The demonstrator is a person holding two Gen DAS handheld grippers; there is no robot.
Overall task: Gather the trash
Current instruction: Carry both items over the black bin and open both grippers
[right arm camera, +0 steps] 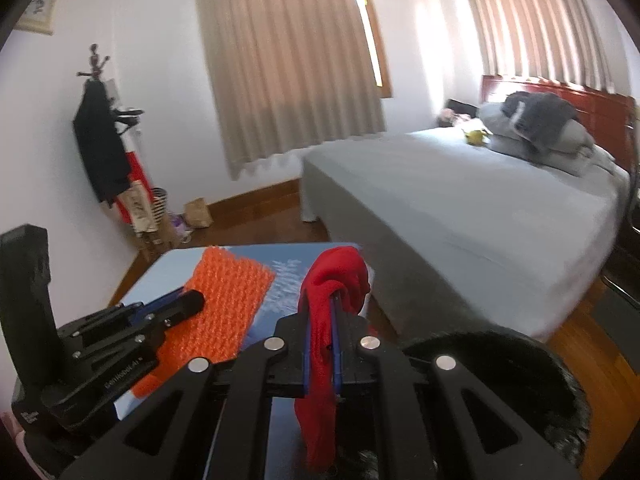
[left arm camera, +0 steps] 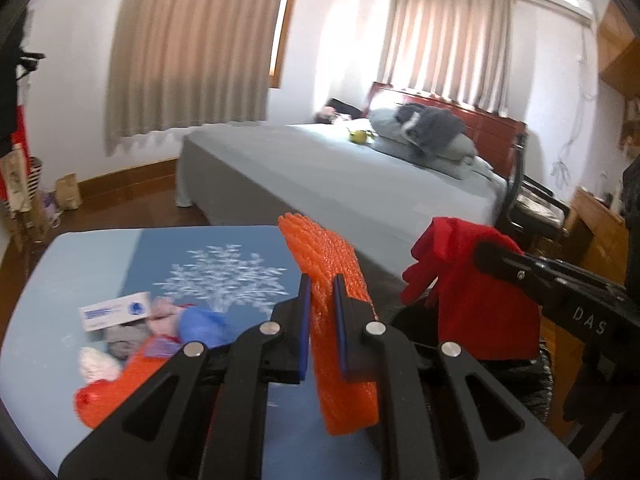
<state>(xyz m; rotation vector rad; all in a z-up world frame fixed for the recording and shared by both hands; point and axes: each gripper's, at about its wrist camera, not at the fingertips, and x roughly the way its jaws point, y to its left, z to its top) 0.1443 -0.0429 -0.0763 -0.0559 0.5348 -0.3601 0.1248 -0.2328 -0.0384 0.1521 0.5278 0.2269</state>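
Observation:
My left gripper [left arm camera: 322, 288] is shut on an orange foam net sleeve [left arm camera: 332, 280], held upright above the blue table [left arm camera: 48, 280]. To its right my right gripper [left arm camera: 486, 256] grips a red cloth [left arm camera: 472, 300]. In the right wrist view my right gripper [right arm camera: 326, 304] is shut on that red cloth [right arm camera: 340, 276], which droops over and below the fingers. The left gripper [right arm camera: 192, 300] with the orange sleeve [right arm camera: 224, 300] is to the left there. More trash lies on the table: a white card [left arm camera: 114, 312], a blue wad [left arm camera: 204, 324], an orange net [left arm camera: 116, 388].
A black-lined bin [right arm camera: 500, 364] opens just right of the red cloth, its rim [left arm camera: 544, 376] also showing below the right gripper. Behind stands a bed [left arm camera: 340, 168] with grey sheets and pillows. A coat stand [right arm camera: 100, 140] and bags [right arm camera: 140, 208] stand by the left wall.

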